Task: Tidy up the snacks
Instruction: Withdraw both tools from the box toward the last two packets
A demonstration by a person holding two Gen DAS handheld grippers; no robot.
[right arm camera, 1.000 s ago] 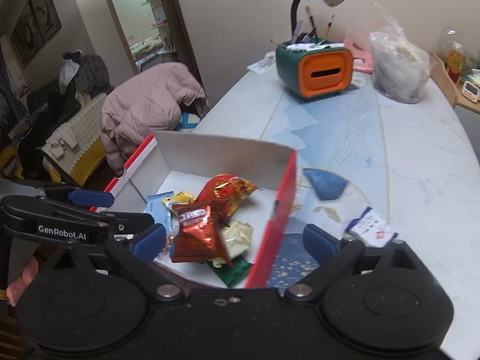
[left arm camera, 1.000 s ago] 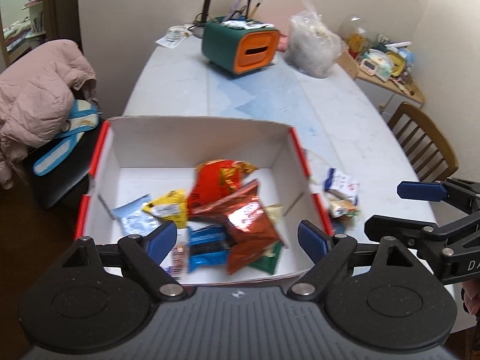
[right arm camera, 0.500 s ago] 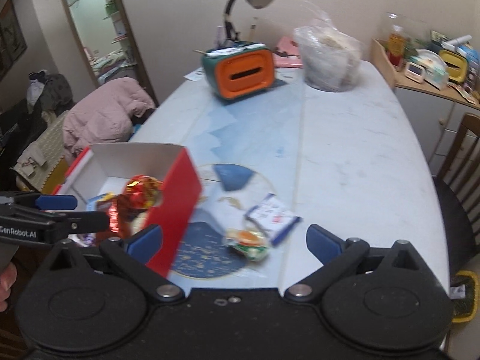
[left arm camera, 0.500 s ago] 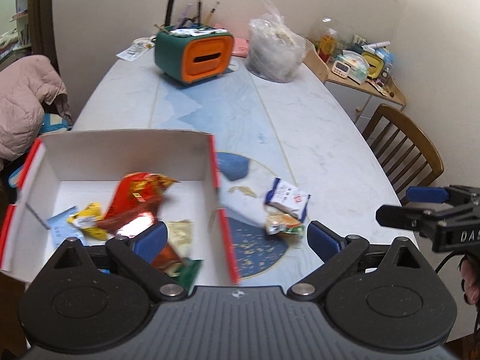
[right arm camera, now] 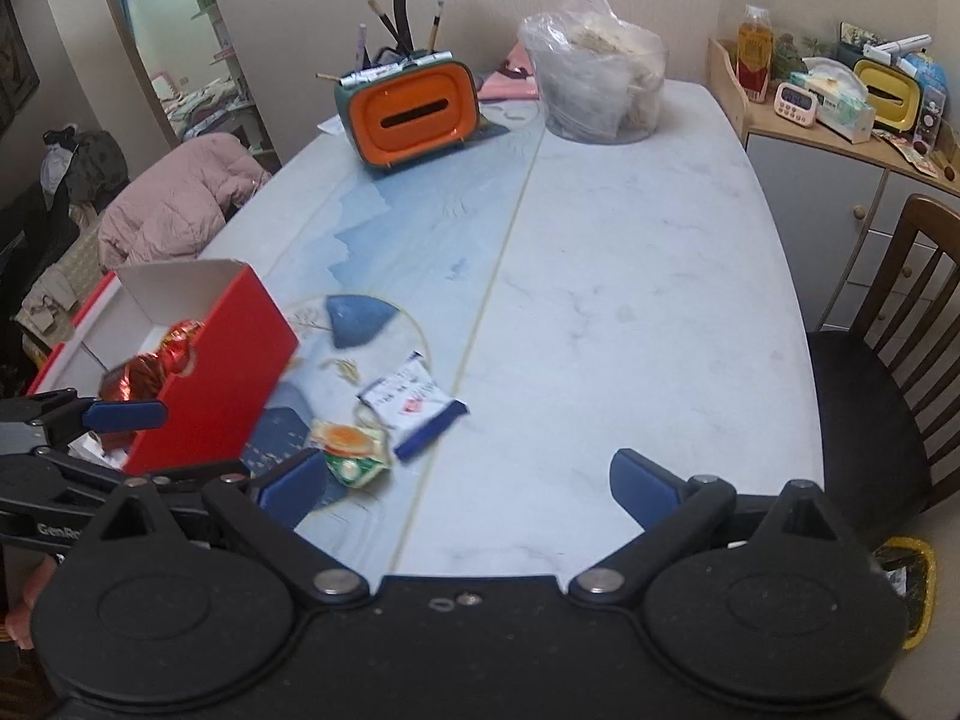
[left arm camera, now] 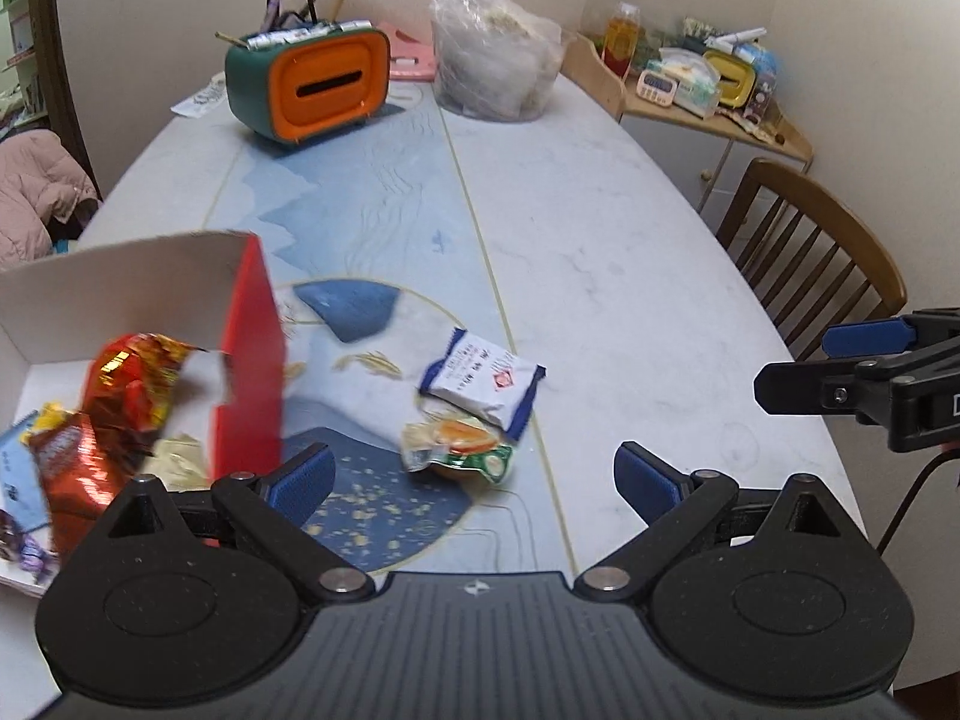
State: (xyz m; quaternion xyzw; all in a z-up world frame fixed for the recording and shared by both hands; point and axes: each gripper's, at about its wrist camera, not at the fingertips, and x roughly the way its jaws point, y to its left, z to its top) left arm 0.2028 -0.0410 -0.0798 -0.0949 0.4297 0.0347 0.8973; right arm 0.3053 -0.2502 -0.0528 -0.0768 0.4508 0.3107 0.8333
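- With most snacks already in the red box [left arm camera: 249, 360] at frame left, two pkts remain on the table [left arm camera: 630, 276]: white-blue packet [left arm camera: 483, 381], green-orange packet [left arm camera: 459, 444], touching, lower centre.
- Left gripper [left arm camera: 474, 477] spread wide, empty, just short of green pkt.
- Right gripper [right arm camera: 468, 480] also spread, empty.
- Step, prob.: reaching for leftovers. Next: lower, straddle one pkt, pinch w/o snagging the other.

Counting in progress, both wrist views. Two snack packets are lying loose on the table [left arm camera: 630, 252]: one white packet with blue edging [left arm camera: 483, 381], one green-and-orange packet [left arm camera: 459, 444]. One red box [left arm camera: 252, 360] is sitting at left, holding several wrappers; exact number cannot be told through blur. One orange-fronted holder [left arm camera: 312, 87], one clear plastic bag [left arm camera: 492, 69] and one wooden chair [left arm camera: 810, 240] are showing.
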